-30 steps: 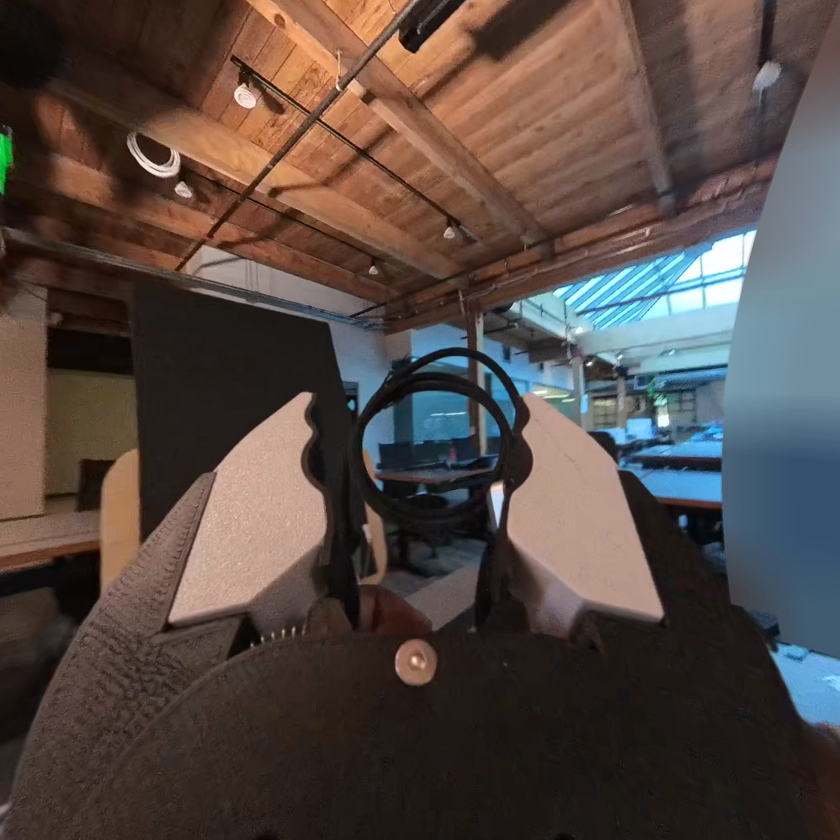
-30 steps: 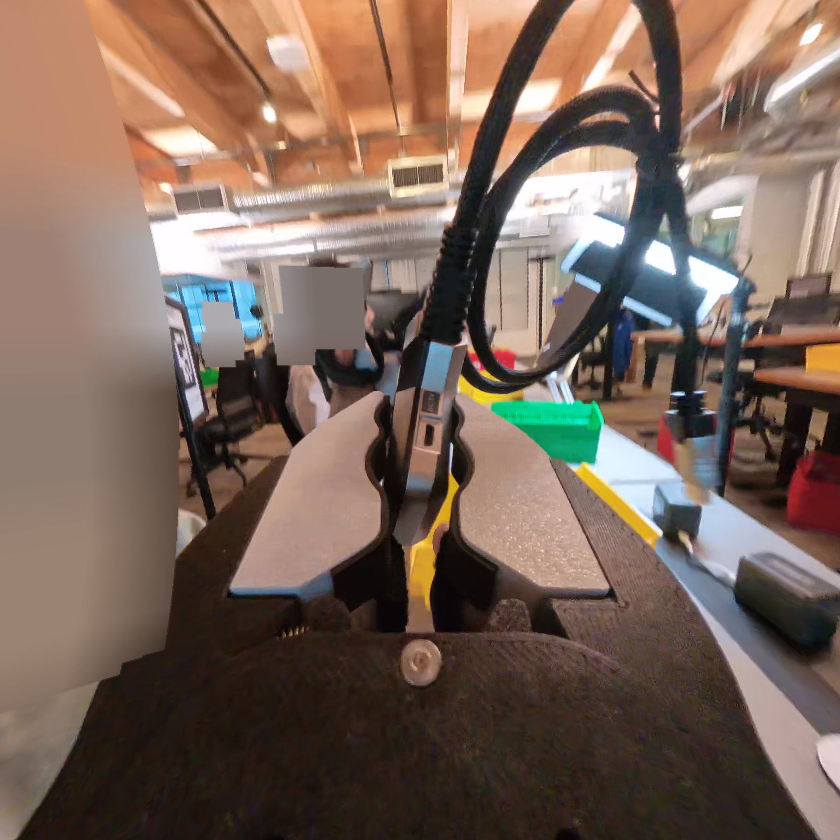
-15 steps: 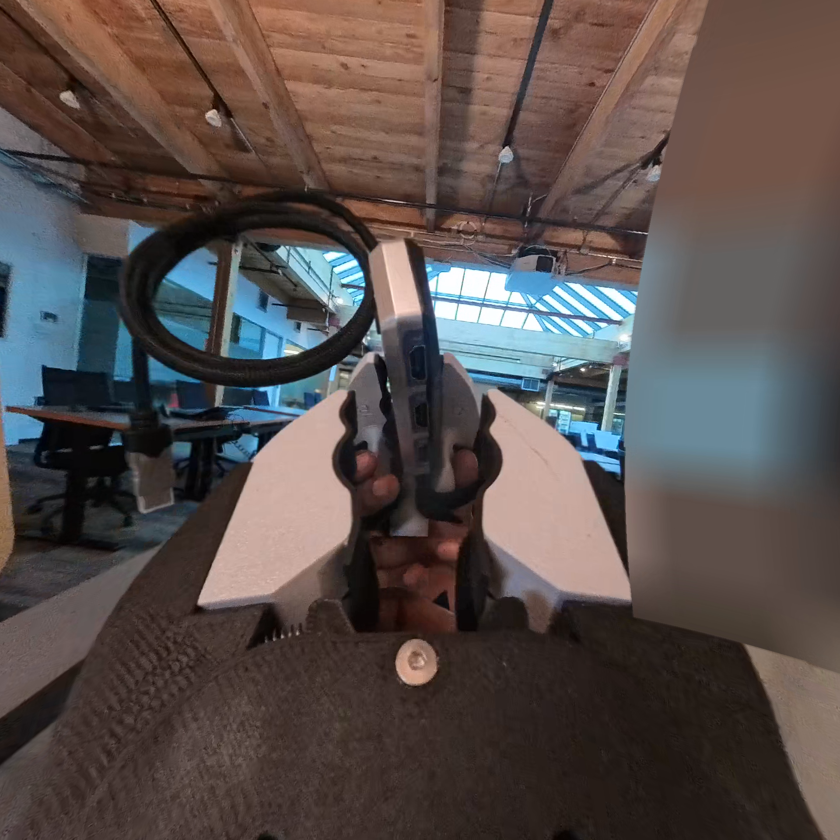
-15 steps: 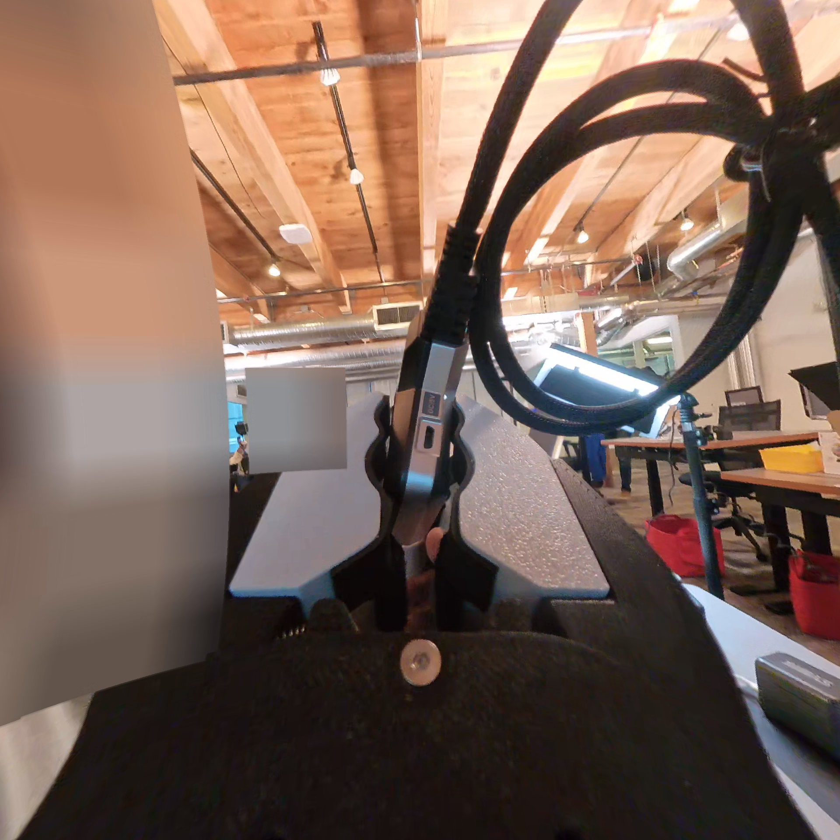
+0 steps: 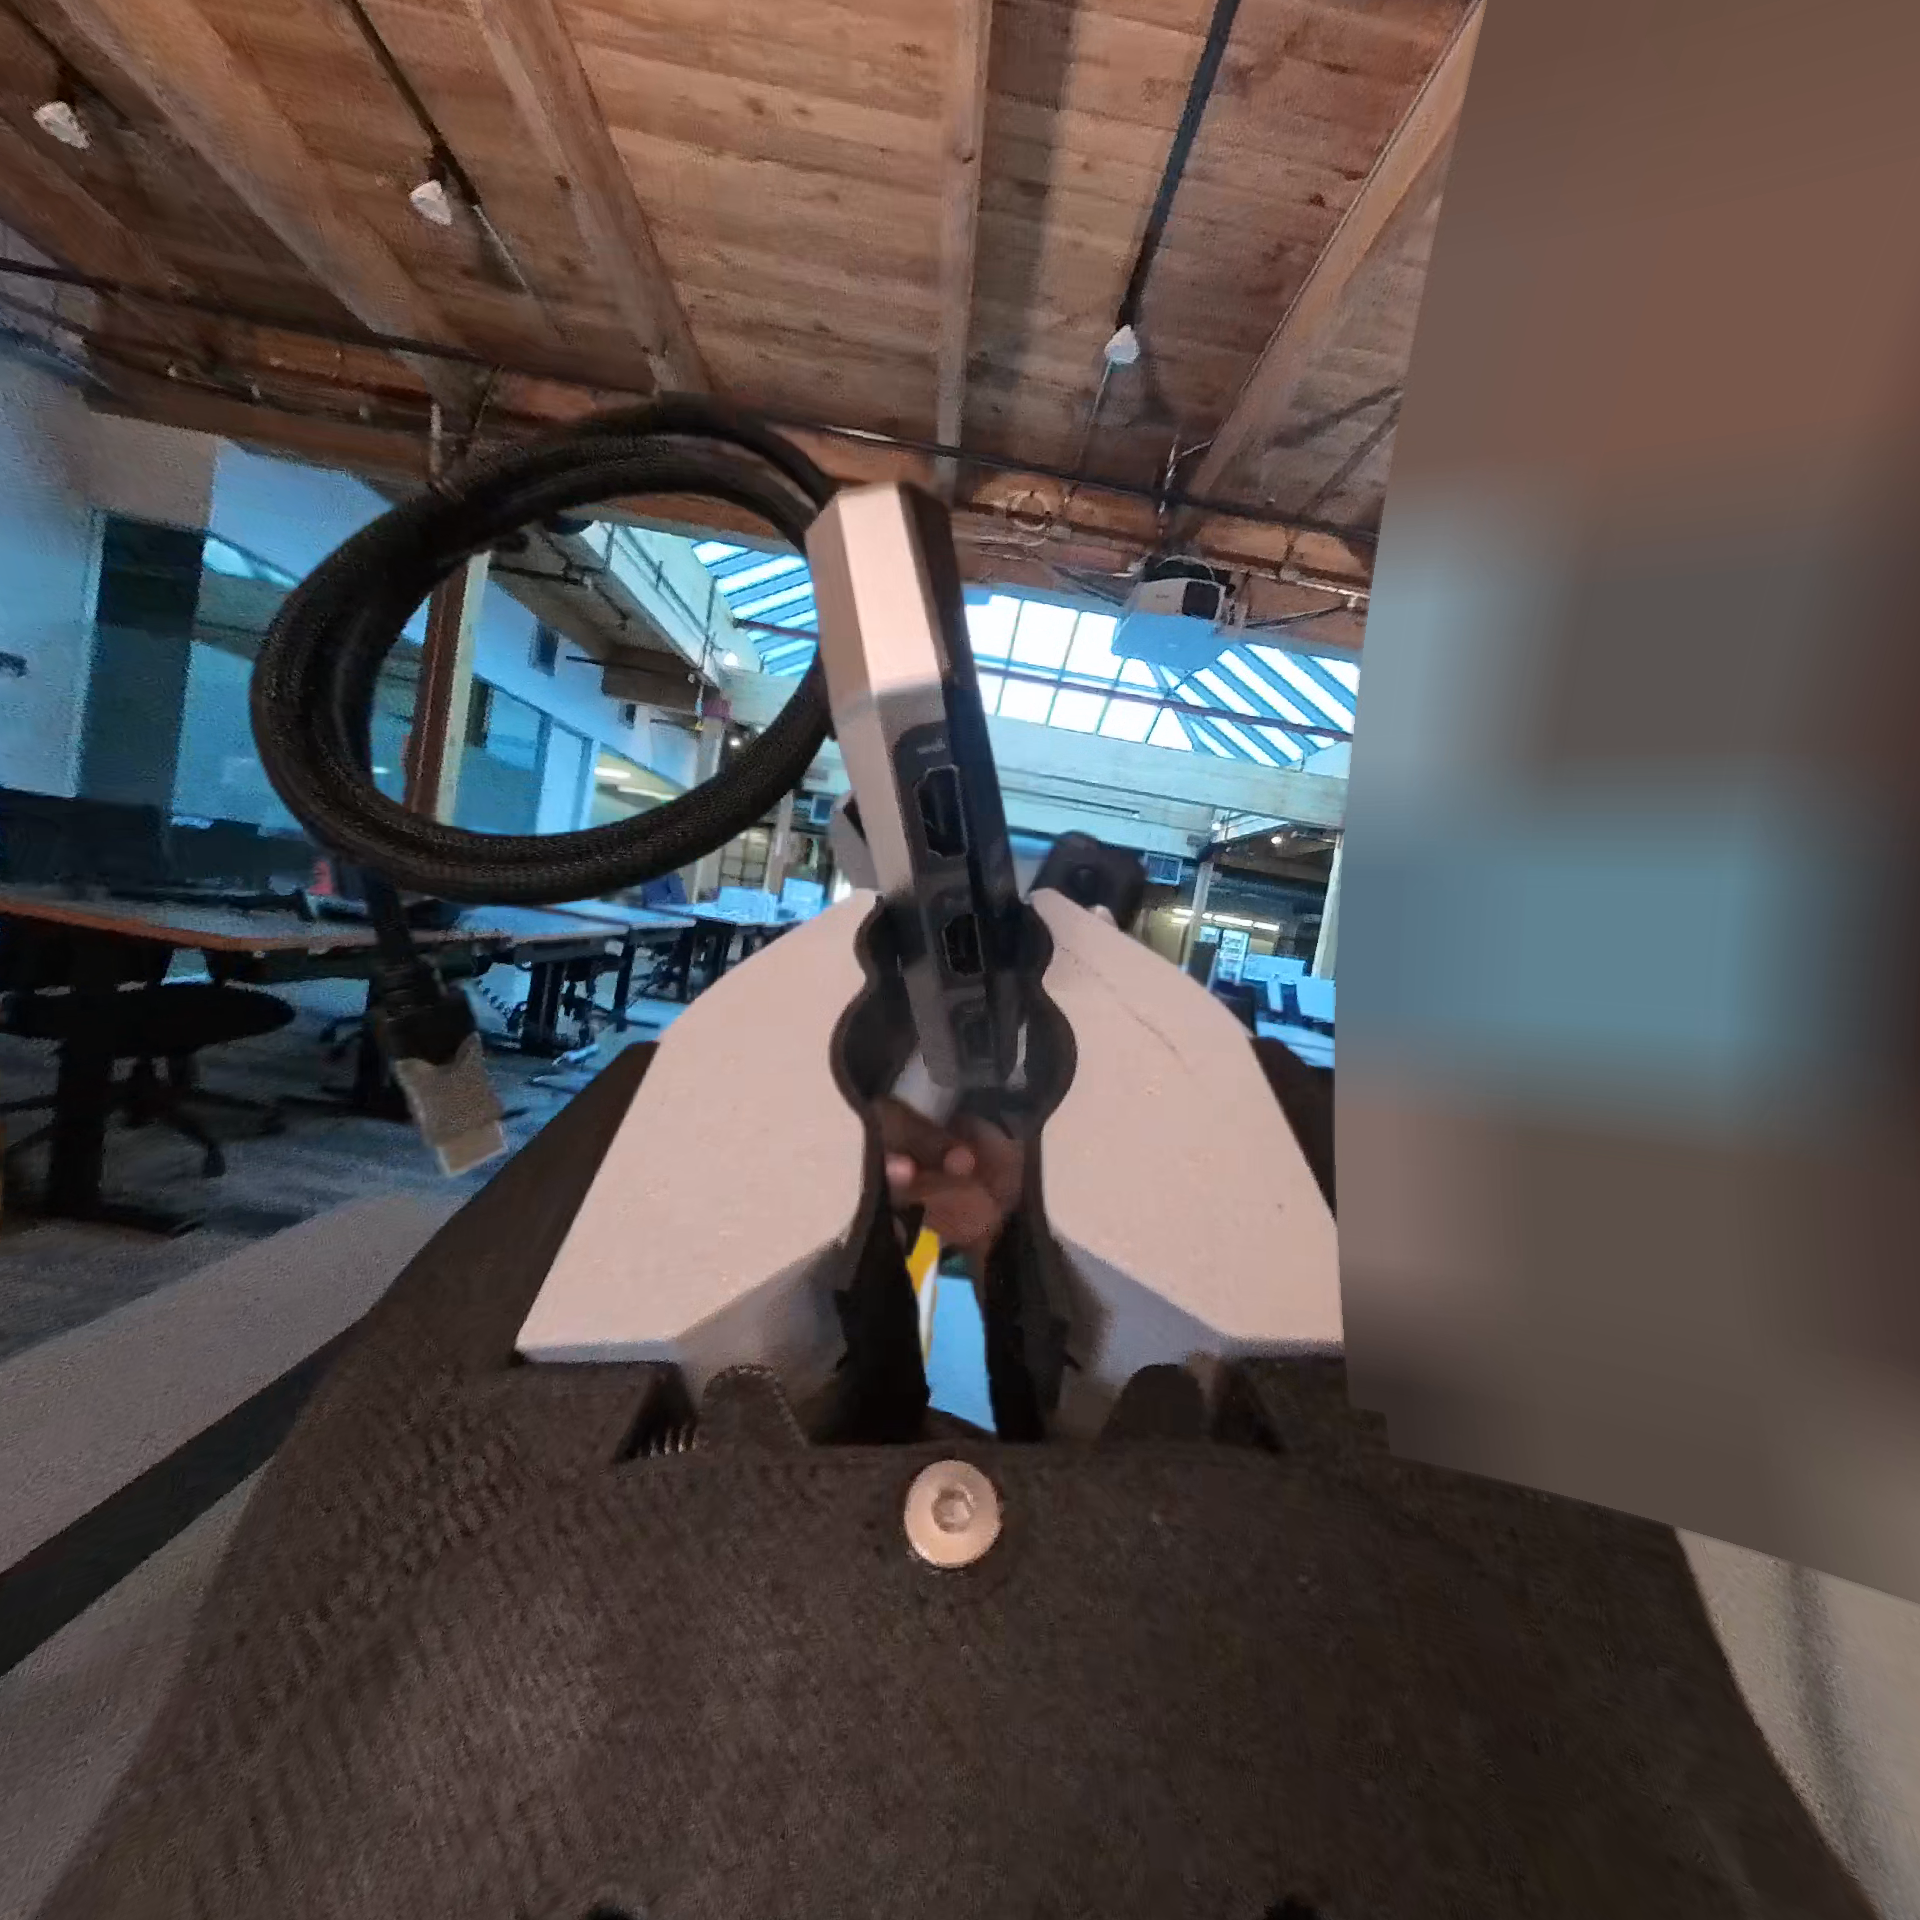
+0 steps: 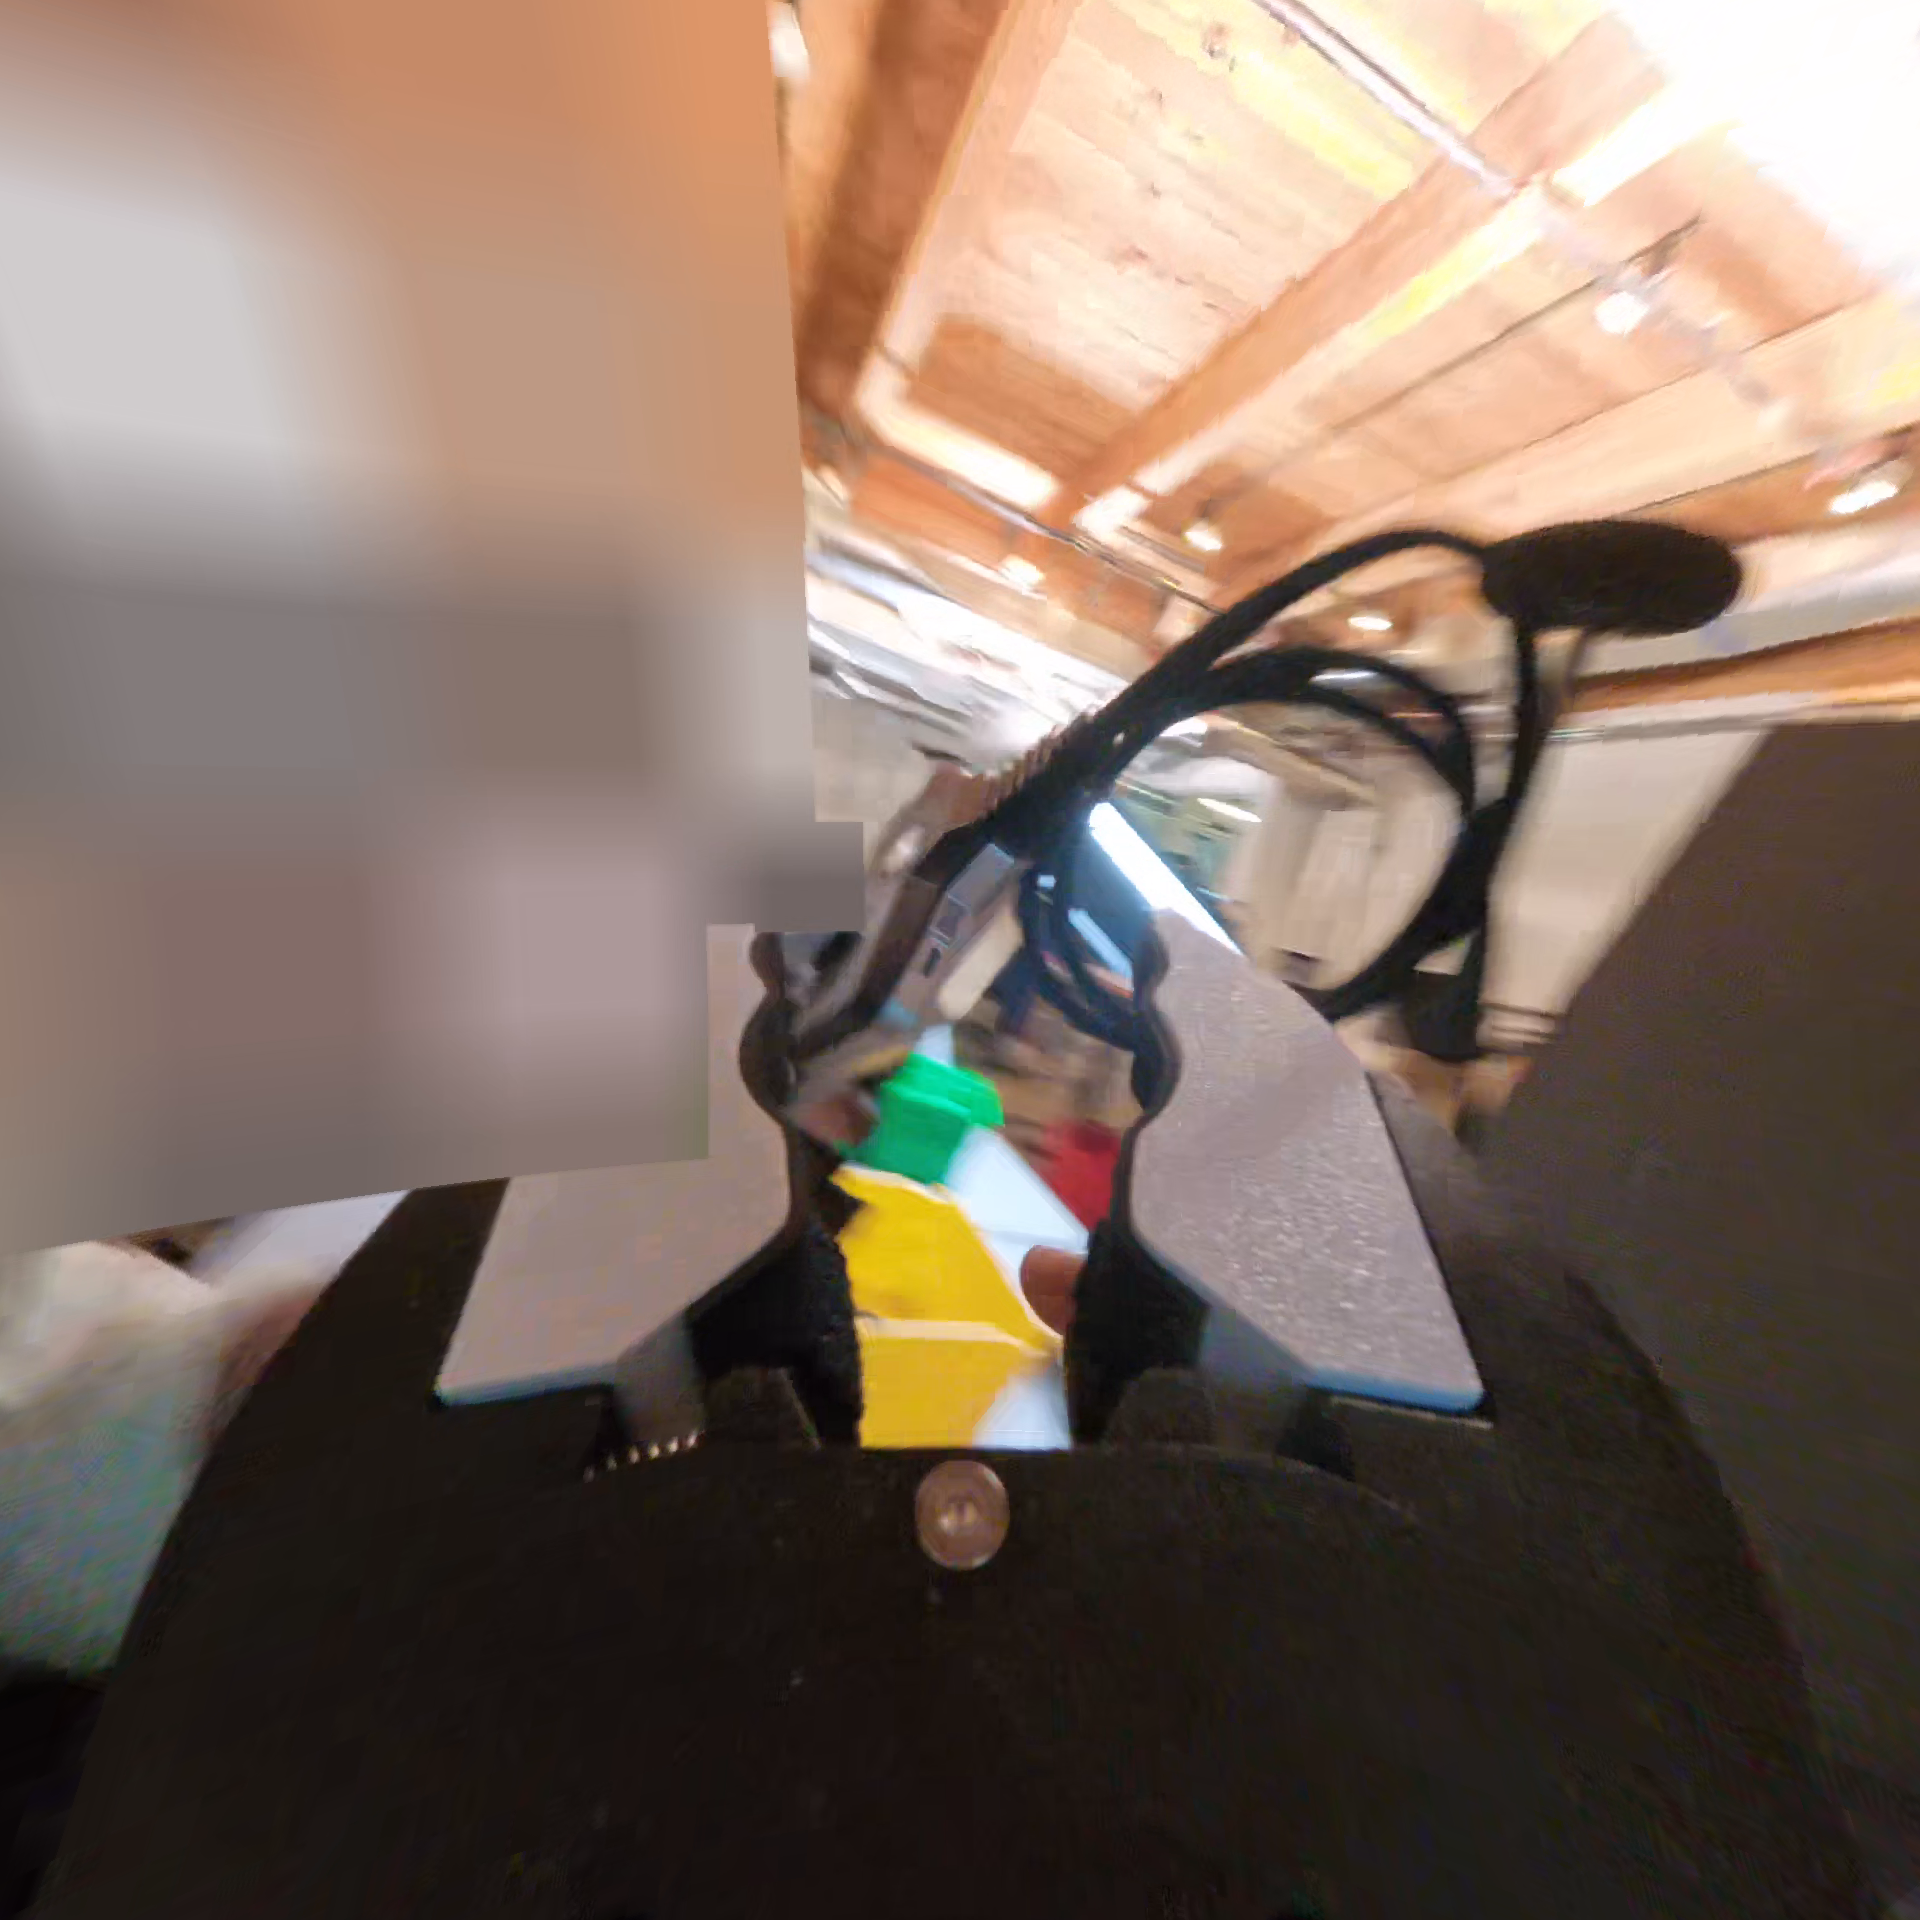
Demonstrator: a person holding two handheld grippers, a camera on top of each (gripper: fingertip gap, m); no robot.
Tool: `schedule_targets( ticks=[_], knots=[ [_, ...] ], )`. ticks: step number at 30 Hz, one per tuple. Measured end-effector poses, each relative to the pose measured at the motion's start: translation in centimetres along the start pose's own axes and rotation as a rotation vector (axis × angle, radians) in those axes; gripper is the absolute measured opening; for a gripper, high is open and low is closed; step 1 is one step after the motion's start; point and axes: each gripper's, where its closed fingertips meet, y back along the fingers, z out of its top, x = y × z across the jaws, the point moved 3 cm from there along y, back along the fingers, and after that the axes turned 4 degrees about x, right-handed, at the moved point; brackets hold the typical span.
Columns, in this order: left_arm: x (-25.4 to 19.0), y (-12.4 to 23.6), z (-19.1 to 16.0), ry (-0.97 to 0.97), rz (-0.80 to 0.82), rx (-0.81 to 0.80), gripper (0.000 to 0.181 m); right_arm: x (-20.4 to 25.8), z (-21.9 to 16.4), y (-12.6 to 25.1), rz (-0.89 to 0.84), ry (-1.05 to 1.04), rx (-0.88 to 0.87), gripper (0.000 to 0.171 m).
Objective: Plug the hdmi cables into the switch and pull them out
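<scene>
Silver switch (image 5: 896, 665), blk braided cable (image 5: 499, 862).

both wrist views tilt up at the ceiling (image 5: 790, 156), sharing the switch (image 5: 914, 748).

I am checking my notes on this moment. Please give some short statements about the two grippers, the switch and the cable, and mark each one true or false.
1. The left gripper is shut on the flat silver switch box. True.
2. The jaws of the right gripper clamp the switch. False: they stand apart, with nothing between them.
3. The black braided cable forms a loop to the left of the switch in the left wrist view. True.
4. The cable's silver plug sits in a switch port. False: it hangs free below the loop.
5. The upper port on the switch edge is empty. True.
</scene>
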Motion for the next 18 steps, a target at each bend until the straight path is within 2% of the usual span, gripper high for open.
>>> schedule_targets(
  ticks=[1,2,5,10,12,15,17,18],
  knots=[
    [0.3,0.4,-0.1,0.003,0.027,0.041,0.022,-0.4,0.2,0.9,-0.075,0.147,0.079,0.071],
    [0.5,0.6,-0.3,0.000,0.053,0.094,0.022,-0.5,0.3,1.7,-0.142,0.318,0.164,0.076],
    [1.0,1.0,-1.7,-0.020,0.154,0.238,0.022,0.2,0.5,2.7,-0.222,0.788,0.416,0.070],
    [0.1,1.6,-4.5,0.008,0.195,0.432,0.022,2.3,-2.6,1.8,-0.069,1.219,0.791,0.066],
    [-0.5,1.8,-5.8,0.032,0.181,0.486,0.022,2.5,-4.1,1.5,-0.028,1.329,0.881,0.066],
    [-1.7,1.7,-8.1,0.055,0.140,0.563,0.022,2.8,-6.4,1.6,0.023,1.345,0.972,0.064],
    [-2.1,1.6,-9.6,0.069,0.147,0.605,0.022,3.1,-7.7,2.2,0.035,1.332,1.028,0.044],
    [-2.1,1.6,-10.1,0.078,0.162,0.615,0.023,3.1,-8.2,2.8,0.029,1.313,1.056,0.040]
  ],
)
